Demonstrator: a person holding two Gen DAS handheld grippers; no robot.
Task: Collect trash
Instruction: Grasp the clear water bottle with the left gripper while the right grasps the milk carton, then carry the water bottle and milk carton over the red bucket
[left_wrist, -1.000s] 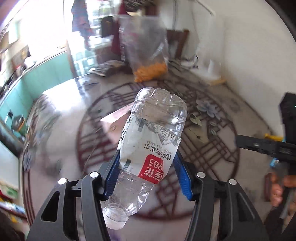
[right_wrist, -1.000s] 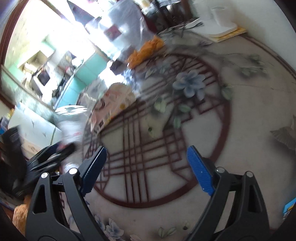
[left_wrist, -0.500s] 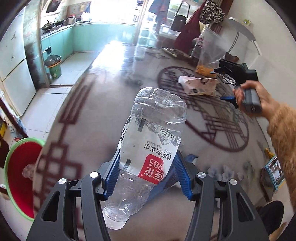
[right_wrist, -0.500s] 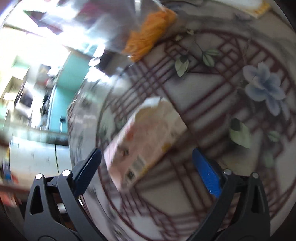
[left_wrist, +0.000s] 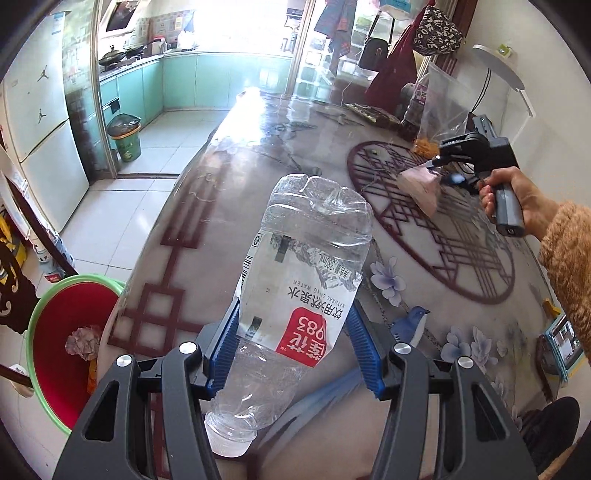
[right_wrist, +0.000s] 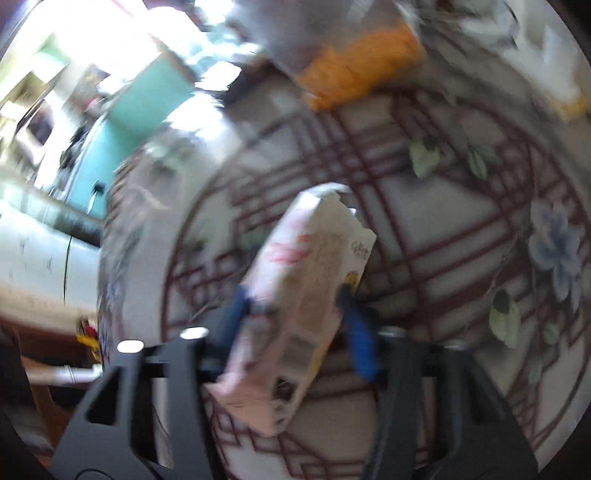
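Bottle (left_wrist: 303, 302) clamped crosswise in left gripper (left_wrist: 291, 350), bin (left_wrist: 48, 325) at nine o'clock. Right gripper (right_wrist: 295, 314) closing on paper bag (right_wrist: 303, 295) over table (left_wrist: 221, 206); might slip from crumpled, shallow bite.

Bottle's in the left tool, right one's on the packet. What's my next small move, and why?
Probably finish closing the right tool on the torn paper packet: its jaws are closing with the packet between them. The left tool already clamps the water bottle.

Patterned table (left_wrist: 229, 229), clear bag (left_wrist: 439, 107) resting on it
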